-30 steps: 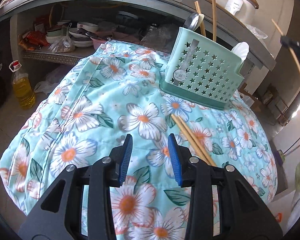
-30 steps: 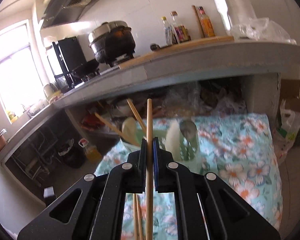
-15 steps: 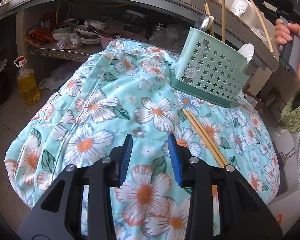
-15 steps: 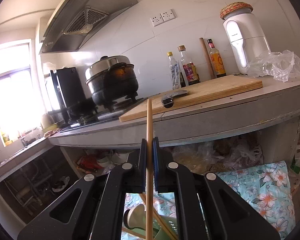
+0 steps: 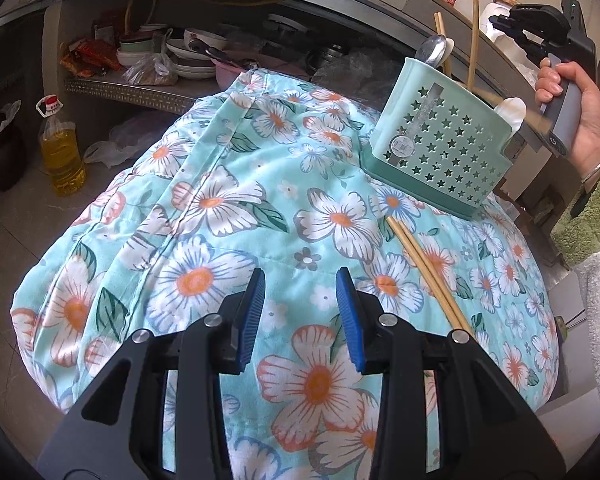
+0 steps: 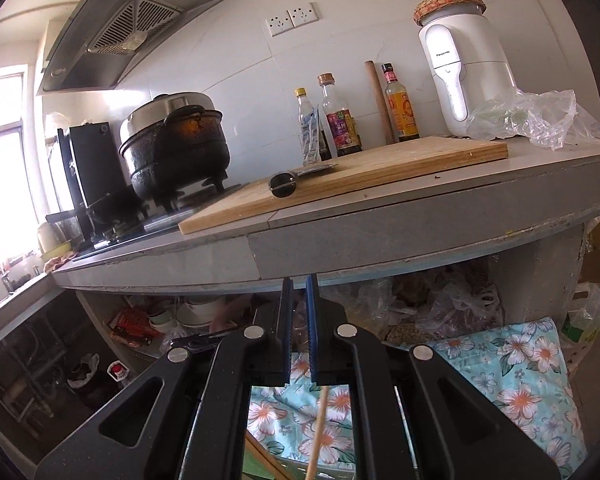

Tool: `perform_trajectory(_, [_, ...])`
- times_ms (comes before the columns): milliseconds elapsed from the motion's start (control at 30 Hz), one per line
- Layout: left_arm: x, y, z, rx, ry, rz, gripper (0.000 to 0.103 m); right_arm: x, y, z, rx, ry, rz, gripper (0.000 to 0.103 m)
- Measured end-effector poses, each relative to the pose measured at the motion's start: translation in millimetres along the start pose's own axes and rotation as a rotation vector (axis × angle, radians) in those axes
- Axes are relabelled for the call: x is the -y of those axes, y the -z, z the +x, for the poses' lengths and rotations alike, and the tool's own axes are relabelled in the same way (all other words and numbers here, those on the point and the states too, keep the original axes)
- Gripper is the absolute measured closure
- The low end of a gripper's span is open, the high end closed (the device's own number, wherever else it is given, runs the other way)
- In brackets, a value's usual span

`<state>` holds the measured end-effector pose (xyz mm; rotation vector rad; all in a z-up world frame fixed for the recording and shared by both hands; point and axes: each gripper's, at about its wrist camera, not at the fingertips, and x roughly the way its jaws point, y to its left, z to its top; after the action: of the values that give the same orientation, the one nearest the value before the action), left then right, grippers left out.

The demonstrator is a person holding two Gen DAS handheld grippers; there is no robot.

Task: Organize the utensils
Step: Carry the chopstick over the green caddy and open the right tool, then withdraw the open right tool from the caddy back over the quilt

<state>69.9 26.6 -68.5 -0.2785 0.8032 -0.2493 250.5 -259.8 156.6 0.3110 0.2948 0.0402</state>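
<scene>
A mint-green star-holed caddy (image 5: 440, 140) stands at the far right of the flowered cloth (image 5: 228, 208), with chopsticks (image 5: 475, 36) and a metal spoon (image 5: 432, 50) upright in it. Two loose chopsticks (image 5: 428, 276) lie on the cloth in front of it. My left gripper (image 5: 300, 312) hovers open over the cloth, nothing between its pads. A hand (image 5: 572, 112) holds my right gripper (image 5: 500, 26) above the caddy's right end. Its jaws (image 6: 299, 284) are shut with nothing between them. One chopstick (image 6: 318, 428) shows below them, blurred, over the caddy (image 6: 260, 470).
A grey counter (image 6: 380, 236) carries a cutting board (image 6: 360, 172) with a knife, bottles, a black pot (image 6: 176, 148) and a white appliance. The shelf under it (image 5: 140, 88) holds bowls and bags. An oil bottle (image 5: 62, 156) stands on the floor at left.
The chopstick that stood upright between the right pads has slid down out of them and now shows below. The right gripper has swung up to face the counter. The left gripper barely shifted.
</scene>
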Motion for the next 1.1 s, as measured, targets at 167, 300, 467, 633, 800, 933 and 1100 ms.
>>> perform_trajectory(167, [-0.9, 0.5, 2.5, -0.003, 0.001, -0.010, 0.069, -3.6, -8.2, -12.2, 0.017, -0.032, -0.017, 0.097])
perform_trajectory(300, [-0.4, 0.7, 1.4, -0.003, 0.005, -0.005, 0.068, -4.8, -9.1, -23.2, -0.006, -0.078, -0.026, 0.096])
perform_trajectory(467, [0.3, 1.1, 1.7, -0.002, 0.005, -0.006, 0.068, 1.4, -2.6, -39.2, -0.057, -0.122, -0.010, 0.096])
perform_trajectory(633, [1.3, 1.4, 2.9, -0.008, 0.009, -0.005, 0.068, 2.6, 12.3, -49.4, -0.161, -0.185, -0.020, 0.093])
perform_trajectory(800, [5.6, 2.7, 4.6, -0.014, 0.017, 0.005, 0.068, -13.3, 43.1, -50.3, -0.260, -0.208, -0.138, 0.076])
perform_trajectory(933, [5.7, 3.4, 3.2, -0.014, 0.018, 0.010, 0.068, -24.3, 67.1, -41.8, -0.319, -0.184, -0.214, 0.075])
perform_trajectory(1100, [2.8, 2.9, 2.0, -0.013, 0.012, 0.001, 0.068, -25.0, 77.8, -24.7, -0.351, -0.167, -0.206, 0.075])
